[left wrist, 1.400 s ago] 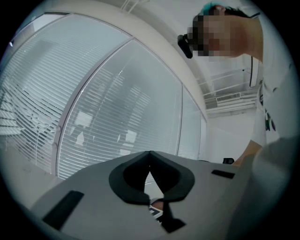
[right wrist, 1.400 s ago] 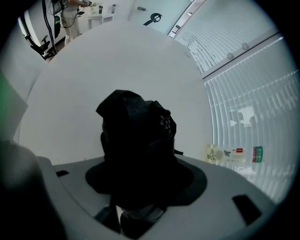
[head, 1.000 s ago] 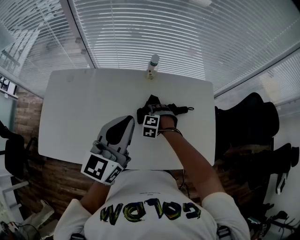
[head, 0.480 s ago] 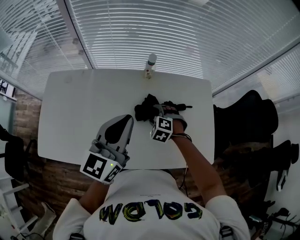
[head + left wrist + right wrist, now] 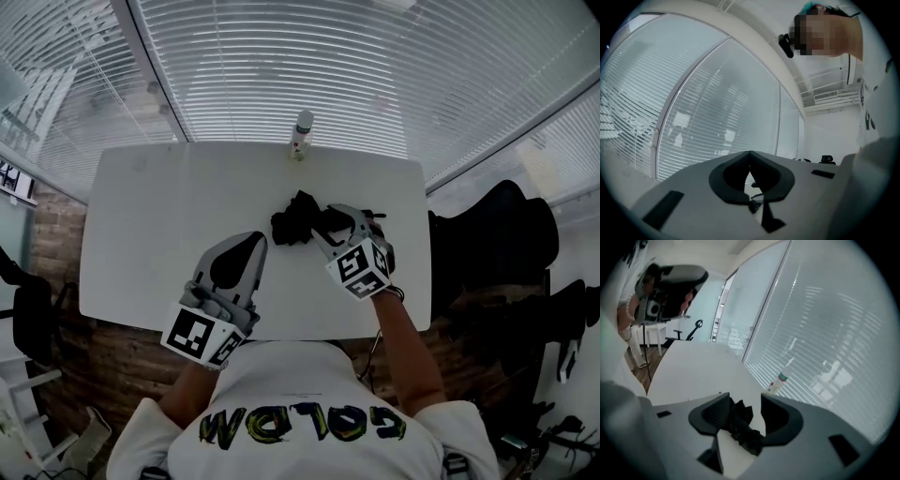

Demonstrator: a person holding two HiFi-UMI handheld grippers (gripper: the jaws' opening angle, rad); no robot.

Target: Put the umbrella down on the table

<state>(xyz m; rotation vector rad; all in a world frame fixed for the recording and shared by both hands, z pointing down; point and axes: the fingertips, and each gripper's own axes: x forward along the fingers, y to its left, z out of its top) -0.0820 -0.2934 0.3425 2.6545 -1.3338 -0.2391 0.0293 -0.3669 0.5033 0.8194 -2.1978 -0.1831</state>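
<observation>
The black folded umbrella (image 5: pixel 292 217) lies crumpled on the white table (image 5: pixel 169 216), right of centre. My right gripper (image 5: pixel 339 221) hovers above its right end, tilted down, clear of it. Its jaws are closing with nothing between them. In the right gripper view the umbrella (image 5: pixel 743 425) shows through the gap of the right gripper (image 5: pixel 745 398), lying on the tabletop below. My left gripper (image 5: pixel 255 242) is held level over the table's near edge, shut and empty; in the left gripper view the tips of the left gripper (image 5: pixel 750 153) meet.
A small bottle (image 5: pixel 302 134) stands at the table's far edge, also in the right gripper view as a bottle (image 5: pixel 778 383). Windows with blinds run behind the table. Black office chairs (image 5: pixel 497 244) stand to the right, beyond the table's edge.
My right gripper has lifted off the umbrella, rolled, and drawn back to the right; the umbrella stays on the table. The left gripper has not moved.
</observation>
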